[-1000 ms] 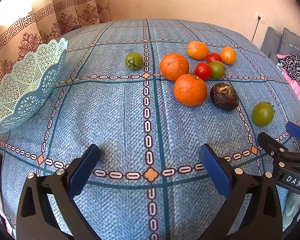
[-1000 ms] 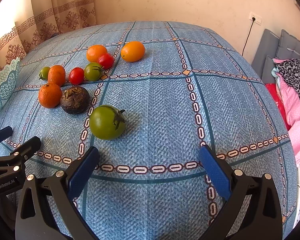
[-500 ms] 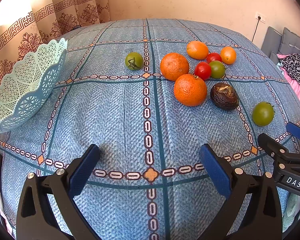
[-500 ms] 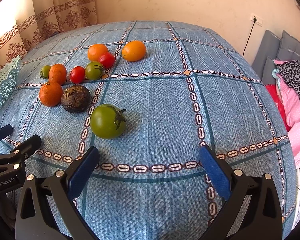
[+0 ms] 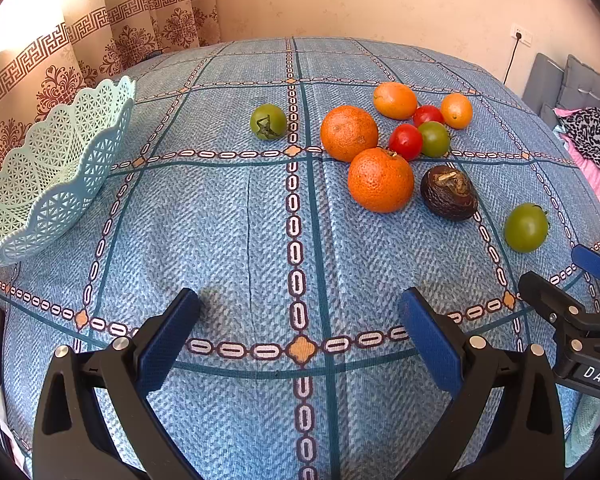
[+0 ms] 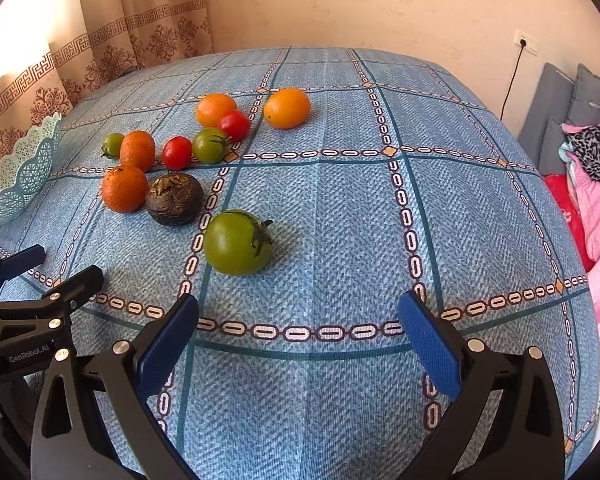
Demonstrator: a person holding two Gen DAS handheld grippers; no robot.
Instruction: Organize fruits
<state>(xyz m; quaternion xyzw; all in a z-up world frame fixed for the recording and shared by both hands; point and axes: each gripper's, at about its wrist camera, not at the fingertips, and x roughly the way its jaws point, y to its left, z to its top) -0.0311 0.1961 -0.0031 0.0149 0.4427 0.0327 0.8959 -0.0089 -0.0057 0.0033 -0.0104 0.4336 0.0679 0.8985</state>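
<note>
Upper left of my left view: empty lattice basket (image 5: 52, 172). Upper right: oranges (image 5: 380, 180), tomatoes (image 5: 405, 141) and a dark wrinkled fruit (image 5: 449, 192), loosely clustered.

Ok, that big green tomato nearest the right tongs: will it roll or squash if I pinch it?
The big green tomato looks round and lies with its stem sideways on the cloth, so a nudge would probably roll it. Its glossy skin may slip against the flat pads. Being green, it is likely firm, so a gentle squeeze should not crush it.
</note>
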